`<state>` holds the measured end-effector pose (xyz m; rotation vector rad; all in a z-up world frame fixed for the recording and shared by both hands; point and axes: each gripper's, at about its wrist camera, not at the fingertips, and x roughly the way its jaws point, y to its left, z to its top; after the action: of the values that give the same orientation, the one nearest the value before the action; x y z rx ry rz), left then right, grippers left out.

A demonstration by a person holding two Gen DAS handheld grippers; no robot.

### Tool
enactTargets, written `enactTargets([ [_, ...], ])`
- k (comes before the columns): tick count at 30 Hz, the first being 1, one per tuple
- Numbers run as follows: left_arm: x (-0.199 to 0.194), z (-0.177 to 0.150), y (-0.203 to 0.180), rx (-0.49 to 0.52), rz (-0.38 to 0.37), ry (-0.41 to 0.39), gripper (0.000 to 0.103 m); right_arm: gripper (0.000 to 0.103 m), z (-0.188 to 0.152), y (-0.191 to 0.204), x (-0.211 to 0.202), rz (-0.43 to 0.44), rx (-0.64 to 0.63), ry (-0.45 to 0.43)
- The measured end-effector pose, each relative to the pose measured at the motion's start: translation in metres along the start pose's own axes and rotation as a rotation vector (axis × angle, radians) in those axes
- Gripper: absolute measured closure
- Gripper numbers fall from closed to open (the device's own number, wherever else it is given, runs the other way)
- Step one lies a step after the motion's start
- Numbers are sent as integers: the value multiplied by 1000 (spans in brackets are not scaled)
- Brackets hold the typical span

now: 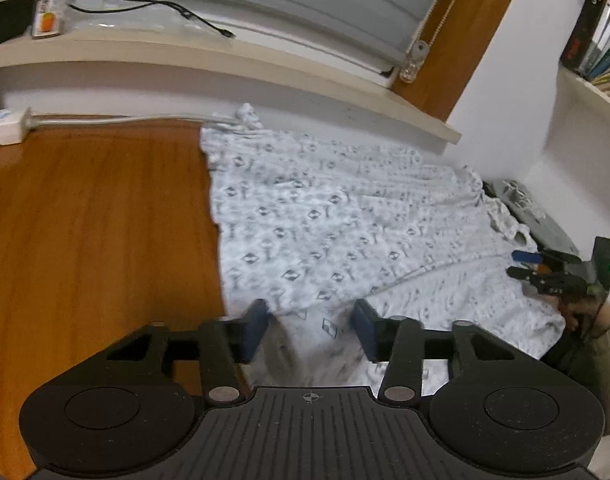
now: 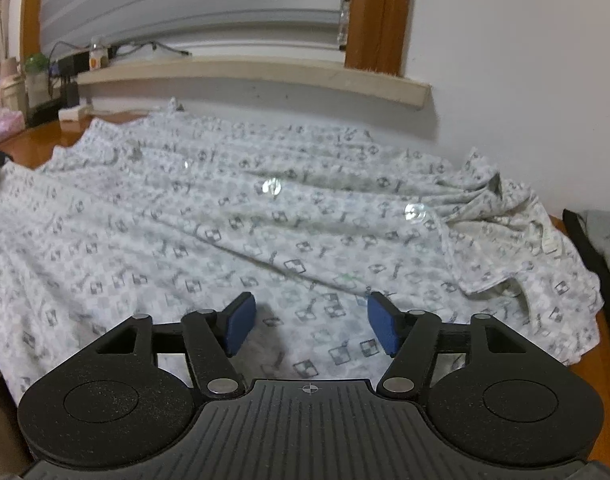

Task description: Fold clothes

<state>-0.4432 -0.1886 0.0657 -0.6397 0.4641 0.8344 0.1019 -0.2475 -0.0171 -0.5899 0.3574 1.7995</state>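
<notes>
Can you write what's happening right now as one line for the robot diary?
task: fold clothes | patterned garment: spread on wooden table | left gripper: open | right gripper: open, nothing held

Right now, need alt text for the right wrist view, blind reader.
A white patterned shirt with clear buttons lies spread flat across a wooden table, its collar end bunched at the right. The right gripper hangs just above the near hem, blue pads apart and holding nothing. Behind are a window sill and closed blinds.

Shirt (image 2: 265, 216) spread on table (image 1: 97, 216), below windowsill (image 2: 257, 70)
</notes>
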Motion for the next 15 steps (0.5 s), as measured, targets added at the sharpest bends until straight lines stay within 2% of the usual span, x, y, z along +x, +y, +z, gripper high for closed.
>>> enactTargets([
  [1, 1, 1, -4, 15, -4, -14, 92, 39, 0, -1, 0, 4, 10, -2],
  [3, -12, 9, -15, 42, -14, -117, 93, 40, 1, -5, 0, 8, 27, -8],
  [5, -36, 18, -23, 34, -70, -229, 93, 40, 1, -6, -1, 9, 34, -17],
  [8, -44, 23, -27, 44, -20, -196, 89, 40, 0, -8, -4, 16, 49, -32],
  [11, -28, 12, -18, 82, 153, -73, 78, 40, -2, -9, -6, 14, 46, -37],
  [13, -22, 2, -6, 71, 208, -41, 67, 40, -3, -10, -9, 17, 51, -41],
  [15, -22, -4, 2, 55, 229, -43, 55, 40, -2, -11, -11, 6, 42, -43],
])
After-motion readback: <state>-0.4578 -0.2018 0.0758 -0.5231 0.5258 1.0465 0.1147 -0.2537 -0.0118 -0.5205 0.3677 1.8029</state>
